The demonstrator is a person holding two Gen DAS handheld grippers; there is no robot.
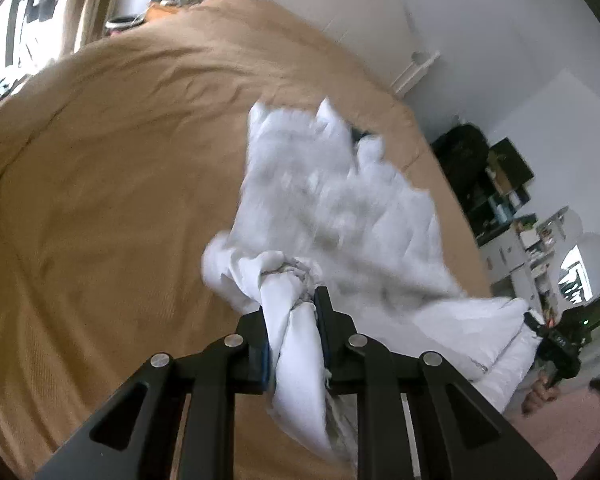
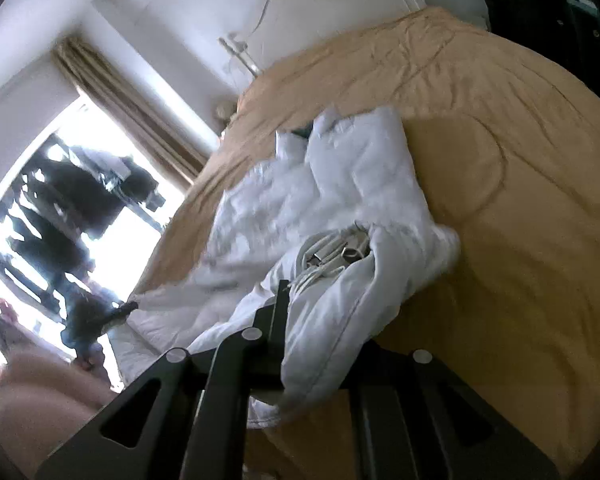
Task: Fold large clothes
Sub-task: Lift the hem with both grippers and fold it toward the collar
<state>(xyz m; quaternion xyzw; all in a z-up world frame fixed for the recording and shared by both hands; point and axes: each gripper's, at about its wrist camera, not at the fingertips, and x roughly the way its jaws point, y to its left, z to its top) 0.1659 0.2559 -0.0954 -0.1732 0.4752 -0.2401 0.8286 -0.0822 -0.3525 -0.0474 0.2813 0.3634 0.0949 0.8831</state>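
Observation:
A large white garment [image 1: 332,208] lies crumpled on a tan bedspread [image 1: 100,184]. My left gripper [image 1: 294,308] is shut on a bunched edge of it, and the cloth hangs down between the fingers. In the right wrist view the same white garment [image 2: 324,208] drapes over my right gripper [image 2: 312,300], hiding its right finger; the left finger [image 2: 282,300] shows, with cloth pinched against it. The right gripper also shows in the left wrist view [image 1: 556,340], holding the garment's far corner. The cloth is blurred by motion.
The tan bedspread [image 2: 500,160] covers the bed. A white headboard [image 2: 300,0] stands behind it. A bright window with a brown curtain [image 2: 128,108] is on one side. Dark shelves with clutter [image 1: 496,184] stand beside the bed.

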